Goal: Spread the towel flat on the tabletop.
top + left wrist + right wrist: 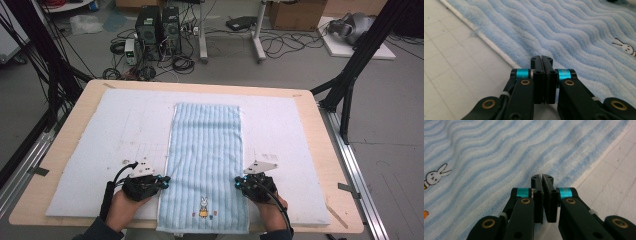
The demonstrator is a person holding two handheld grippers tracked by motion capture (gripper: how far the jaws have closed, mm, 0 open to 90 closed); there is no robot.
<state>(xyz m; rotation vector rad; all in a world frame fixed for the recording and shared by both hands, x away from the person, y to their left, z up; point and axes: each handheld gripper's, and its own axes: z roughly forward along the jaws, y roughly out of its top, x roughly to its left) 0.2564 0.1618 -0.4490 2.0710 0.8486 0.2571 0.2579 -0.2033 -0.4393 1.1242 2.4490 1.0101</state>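
A light blue striped towel (205, 150) lies flat and lengthwise on a white mat (120, 125), with a small rabbit print (204, 204) near its front end. My left gripper (166, 180) rests at the towel's left edge, and my right gripper (237, 183) at its right edge. In the left gripper view the jaws (541, 58) are pressed together at the towel's white hem (496, 47). In the right gripper view the gripper (542, 176) is shut over the towel (486, 152) near its hem. Whether either pinches the fabric is hidden.
The mat covers most of a wooden table (70, 135). Black frame legs (350, 75) stand at both back corners. On the floor behind are computer towers (159, 27), cables and a cardboard box (295, 14).
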